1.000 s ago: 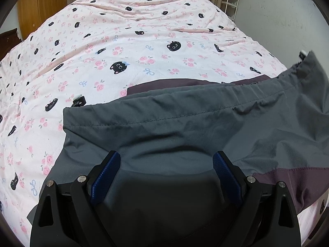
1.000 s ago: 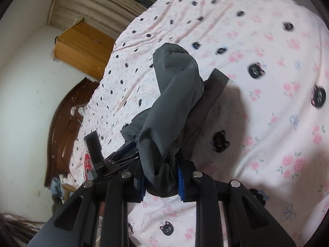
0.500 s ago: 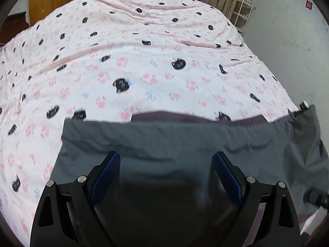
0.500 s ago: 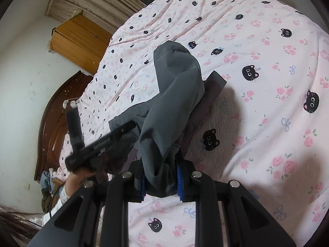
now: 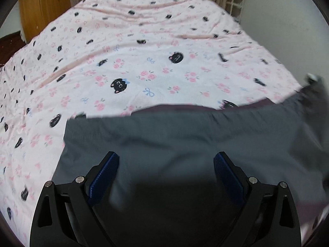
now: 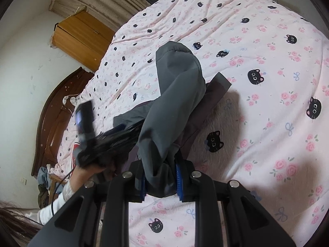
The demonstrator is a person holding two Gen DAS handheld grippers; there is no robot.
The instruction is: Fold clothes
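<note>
With the right gripper [image 6: 160, 182] clamped on the grey garment [image 6: 174, 103] and the left gripper [image 5: 165, 170] wide open and empty above it, the fold should land square on the bed [image 5: 144, 51].

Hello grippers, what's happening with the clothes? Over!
Right gripper shut on grey garment. Left gripper open above it, gripping nothing. Garment half lifted off pink bedspread. Nothing in the way.

The left gripper [image 5: 166, 170] is held with its blue pads [image 5: 104, 177] spread wide apart, nothing pressed between them. The right gripper [image 6: 161, 182] is clamped narrowly on bunched grey garment [image 6: 176, 94] fabric. A white-sleeved hand [image 6: 90, 169] is seen gripping the left tool's handle.
</note>
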